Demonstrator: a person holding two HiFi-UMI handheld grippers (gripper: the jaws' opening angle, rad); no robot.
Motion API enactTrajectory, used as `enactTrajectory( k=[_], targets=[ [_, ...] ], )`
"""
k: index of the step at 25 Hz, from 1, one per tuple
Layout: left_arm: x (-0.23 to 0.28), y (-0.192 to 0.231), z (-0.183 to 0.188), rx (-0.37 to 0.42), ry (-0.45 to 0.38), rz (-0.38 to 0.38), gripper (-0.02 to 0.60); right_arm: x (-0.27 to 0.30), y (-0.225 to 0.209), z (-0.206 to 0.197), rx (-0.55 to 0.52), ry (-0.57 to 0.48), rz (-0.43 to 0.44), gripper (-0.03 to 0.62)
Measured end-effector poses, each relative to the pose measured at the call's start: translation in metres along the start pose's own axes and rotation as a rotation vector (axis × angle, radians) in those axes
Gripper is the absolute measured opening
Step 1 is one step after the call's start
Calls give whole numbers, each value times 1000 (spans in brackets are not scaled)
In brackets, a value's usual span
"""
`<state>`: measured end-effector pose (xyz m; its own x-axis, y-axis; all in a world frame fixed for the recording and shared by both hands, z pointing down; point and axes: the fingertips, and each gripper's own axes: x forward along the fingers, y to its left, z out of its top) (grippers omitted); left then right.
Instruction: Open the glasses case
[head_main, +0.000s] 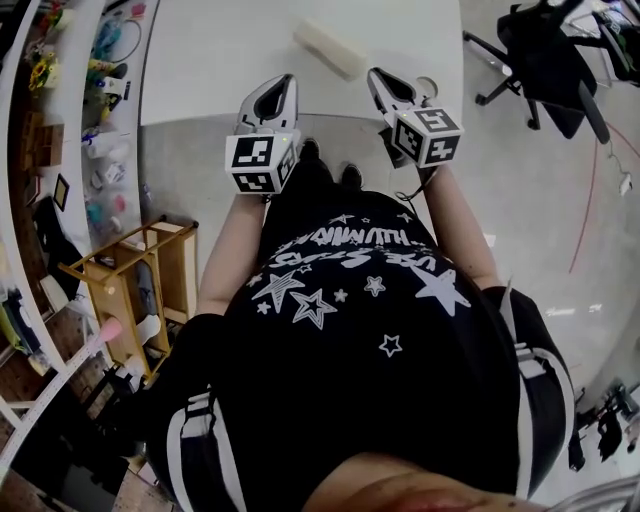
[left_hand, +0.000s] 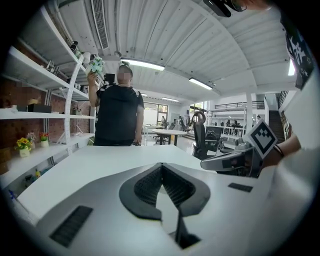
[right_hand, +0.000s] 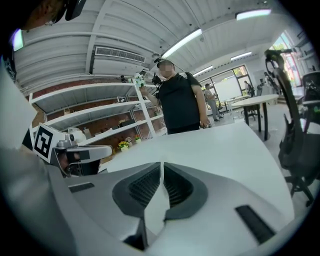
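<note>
White tabletop (head_main: 200, 60) bears the glasses case (head_main: 330, 48) back from its near edge; left claw (head_main: 287, 82) and right claw (head_main: 374, 76), both pressed together, empty, hover there, likely positioned to flank it.

Your table (head_main: 220, 60): smooth matt white. Glasses case (head_main: 330, 50): matt cream. Left tool (left_hand: 161, 164), right tool (right_hand: 162, 165): matt grey plastic, ribbed black pads (left_hand: 149, 185).
</note>
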<state>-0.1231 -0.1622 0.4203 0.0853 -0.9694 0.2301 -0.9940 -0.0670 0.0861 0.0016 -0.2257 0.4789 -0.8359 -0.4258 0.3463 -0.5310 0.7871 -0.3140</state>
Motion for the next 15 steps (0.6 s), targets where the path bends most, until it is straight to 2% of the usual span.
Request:
enactTrajectory(
  k=[15],
  targets=[
    [64, 39, -30, -12, 156, -166, 12, 23, -28, 8, 59, 23, -213, 11]
  ],
)
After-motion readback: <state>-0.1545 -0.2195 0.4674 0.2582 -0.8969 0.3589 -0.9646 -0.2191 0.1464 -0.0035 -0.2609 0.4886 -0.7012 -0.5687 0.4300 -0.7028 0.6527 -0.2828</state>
